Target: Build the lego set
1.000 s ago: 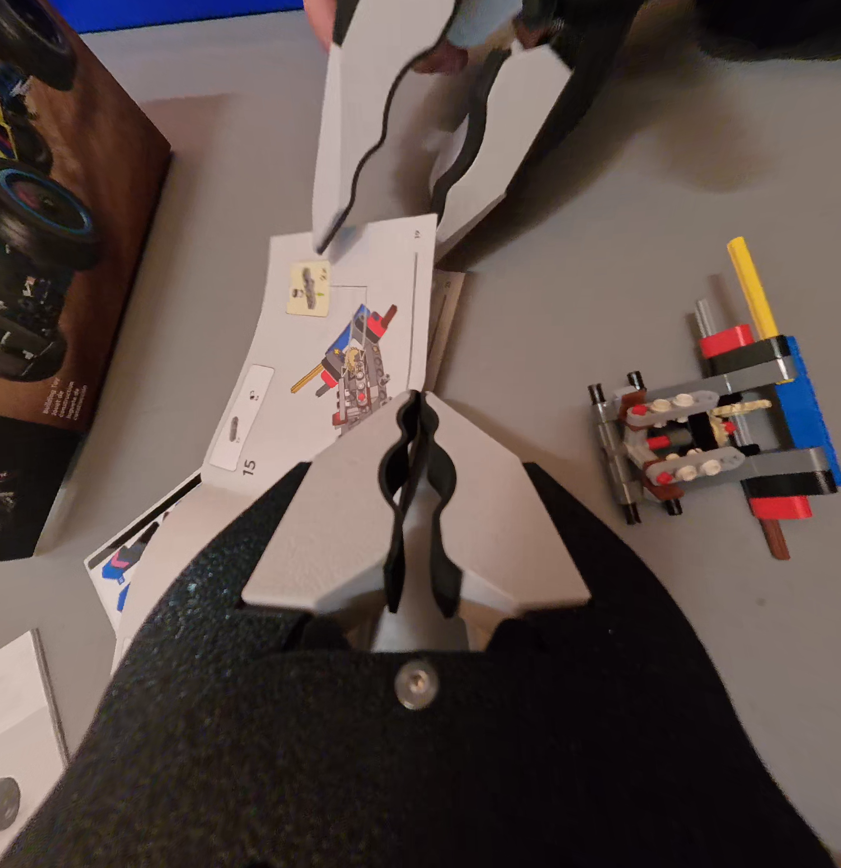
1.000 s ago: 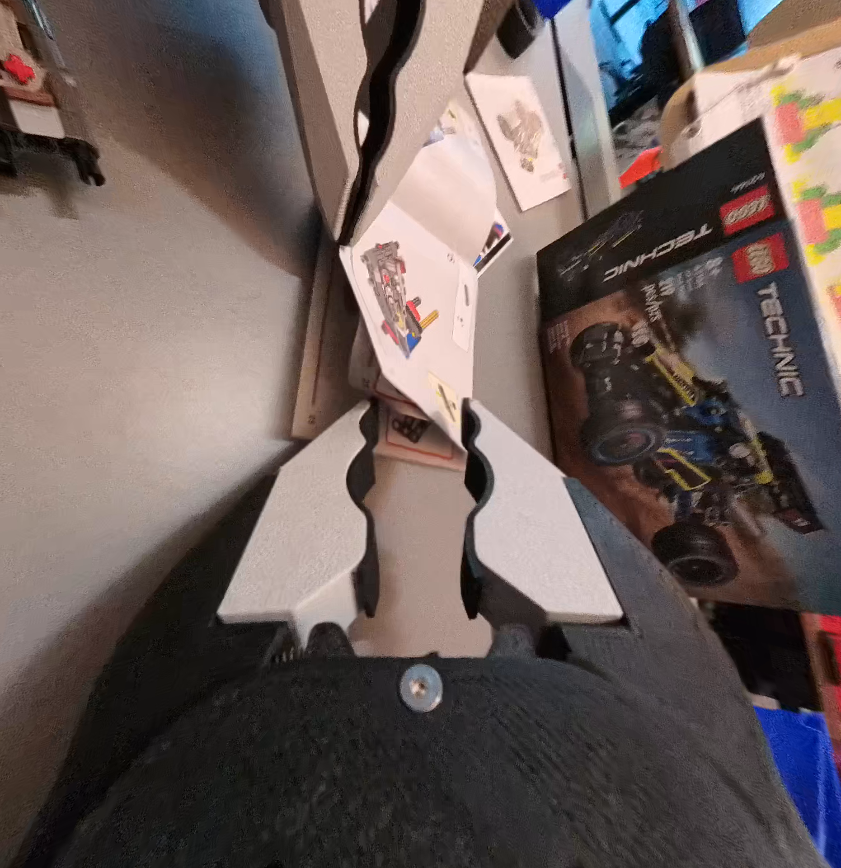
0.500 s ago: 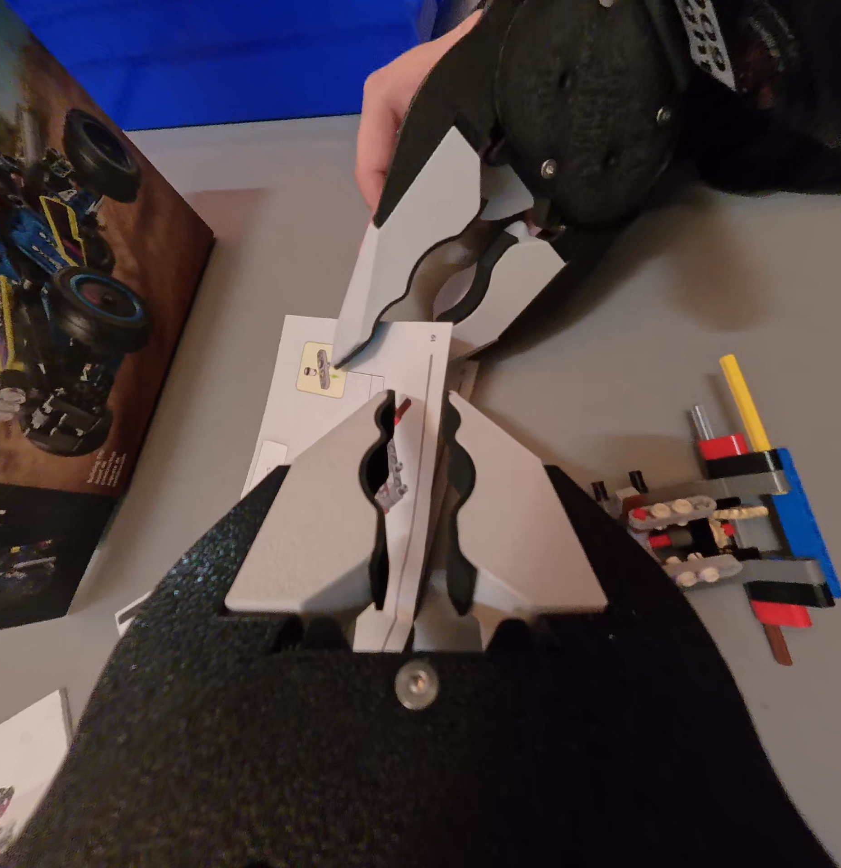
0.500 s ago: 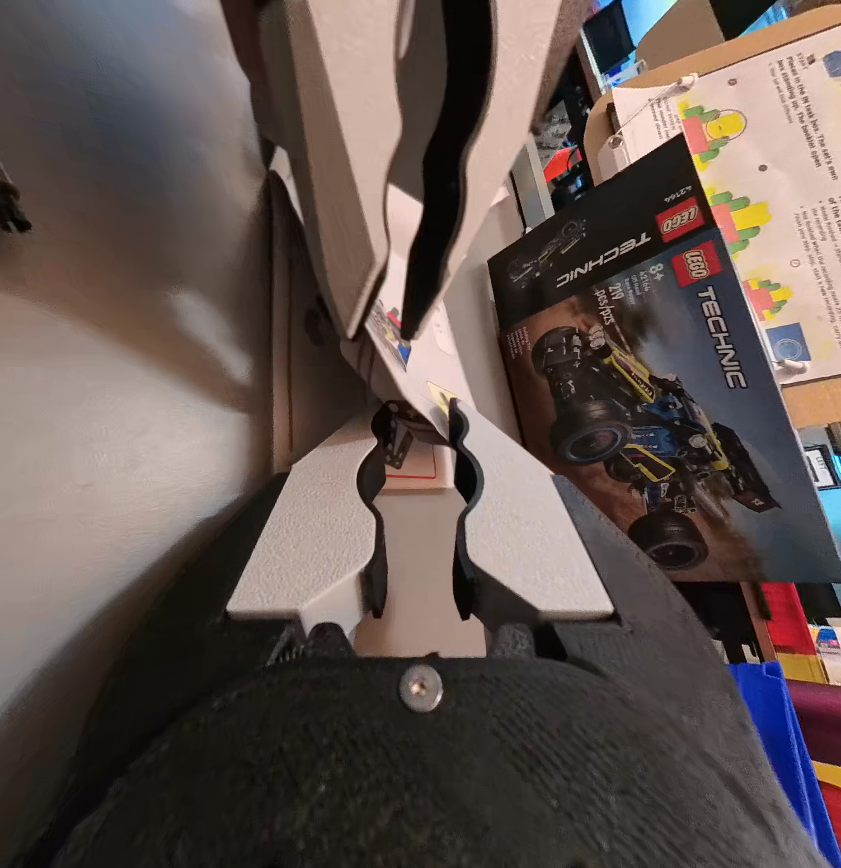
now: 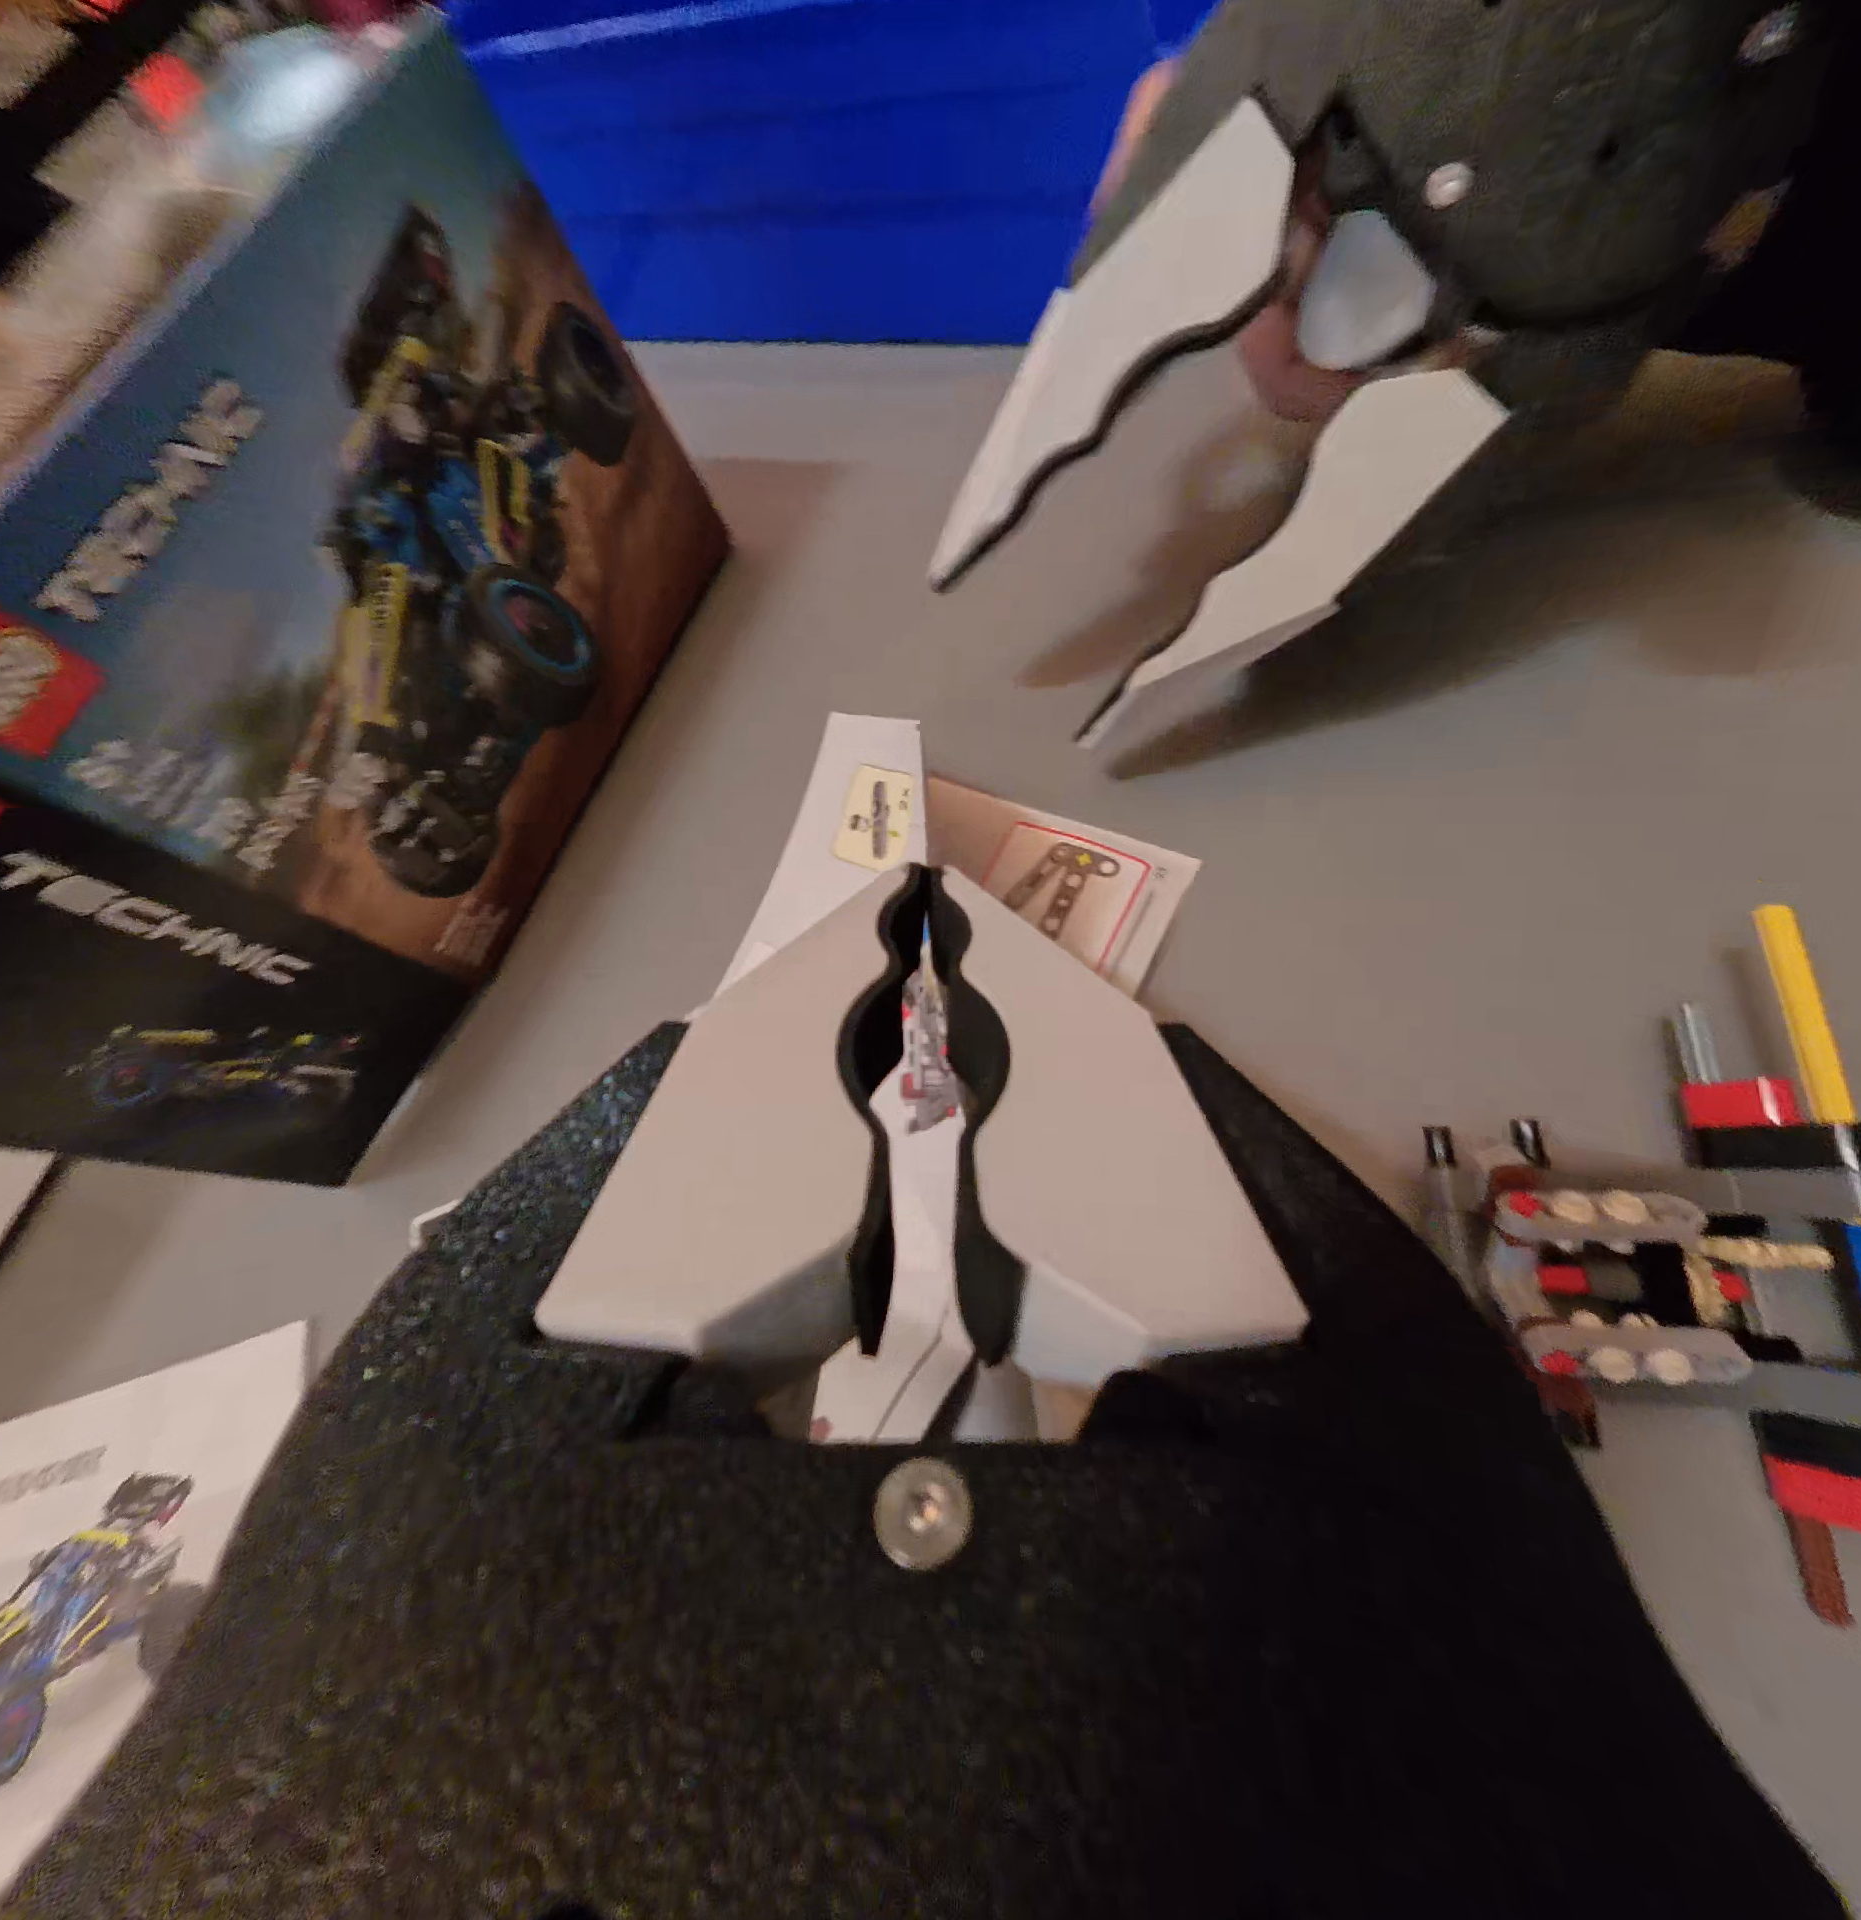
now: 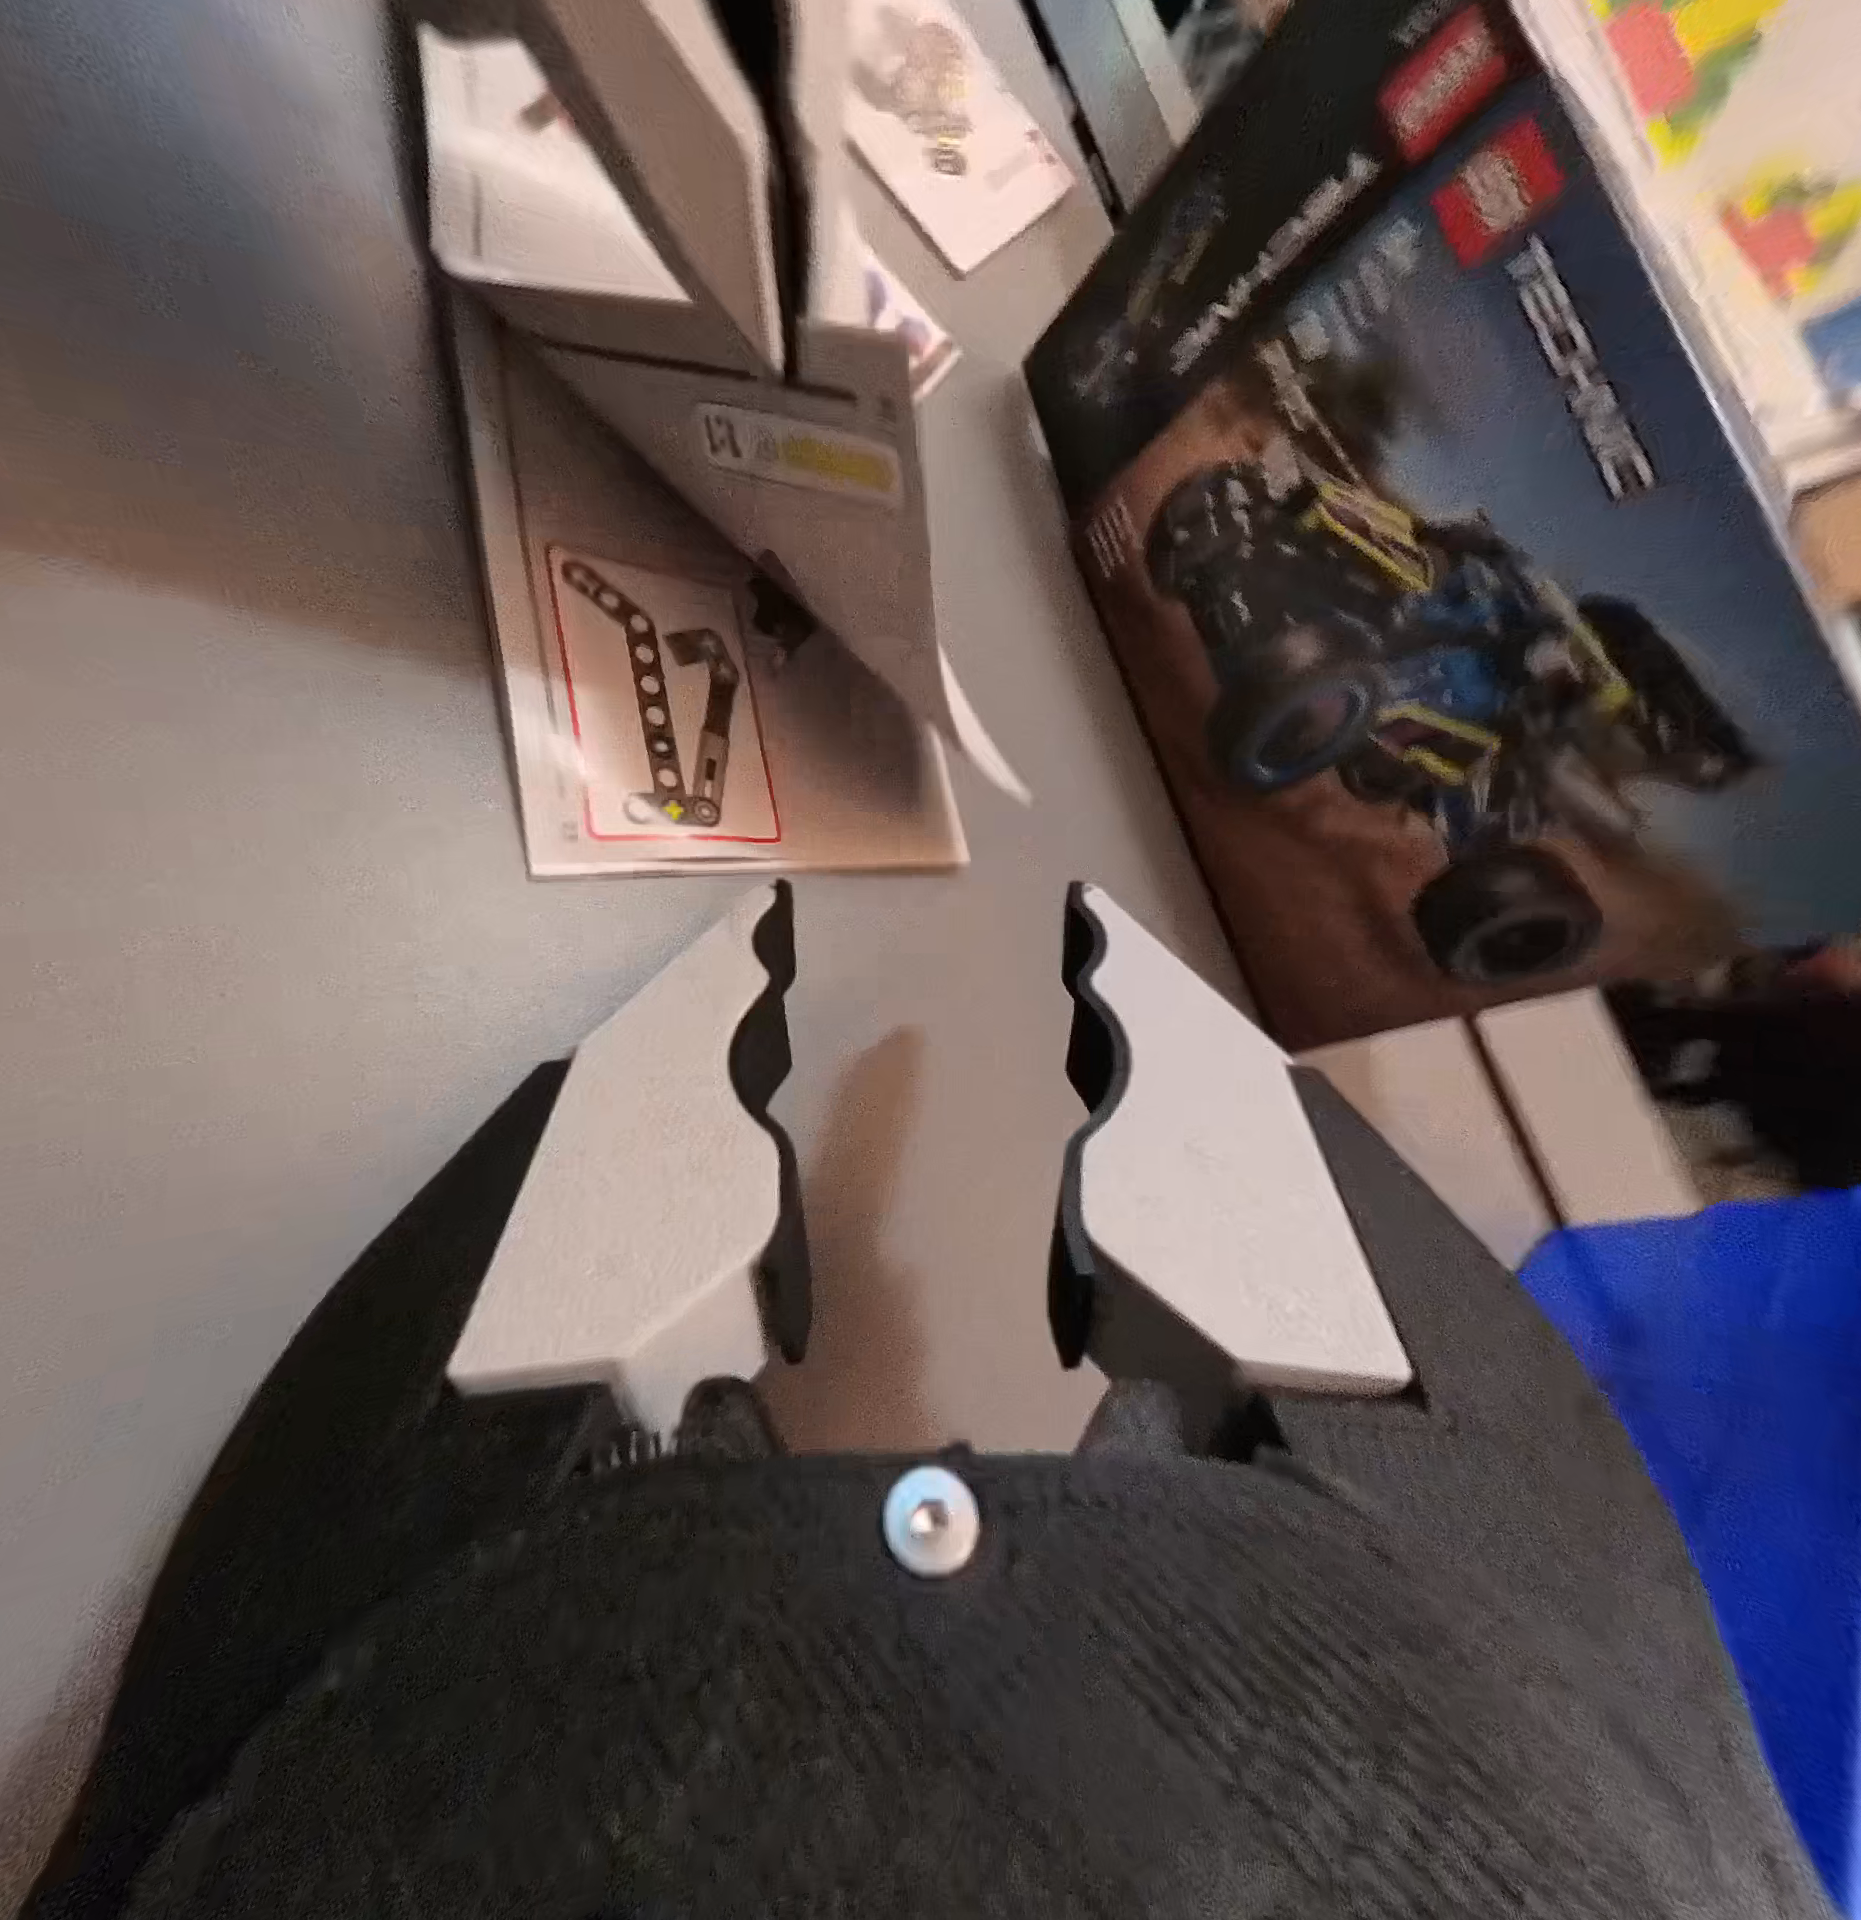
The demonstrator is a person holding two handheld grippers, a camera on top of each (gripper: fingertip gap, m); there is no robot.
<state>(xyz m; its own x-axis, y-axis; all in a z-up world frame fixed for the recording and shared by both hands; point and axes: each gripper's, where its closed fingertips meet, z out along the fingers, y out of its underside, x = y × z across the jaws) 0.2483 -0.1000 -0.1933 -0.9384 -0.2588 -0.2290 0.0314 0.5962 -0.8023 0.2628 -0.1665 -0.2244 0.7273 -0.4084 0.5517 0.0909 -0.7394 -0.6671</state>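
My left gripper (image 5: 924, 883) is shut on a white page (image 5: 869, 810) of the instruction booklet (image 6: 635, 727) and holds it lifted off the sheet below. In the right wrist view the left gripper (image 6: 786, 353) comes in from the top with the raised page (image 6: 832, 520) curling under it. My right gripper (image 6: 928, 894) is open and empty, just short of the booklet's near edge; it also shows at the upper right of the left wrist view (image 5: 1009, 655). The partly built lego model (image 5: 1632, 1278), grey, red, blue and black with a yellow axle, lies on the grey table (image 5: 1425, 883) to the right.
The set's box (image 5: 334, 623) stands left of the booklet and shows in the right wrist view (image 6: 1425, 623). A second leaflet (image 5: 105, 1507) lies at the near left. A blue bin (image 5: 801, 156) stands behind the table. My hands' fingertips stand some 8 cm from each other.
My left gripper opened around the page, then shut on it and lifted it. My right gripper let go of the page's corner, opened wider and pulled back from the booklet.
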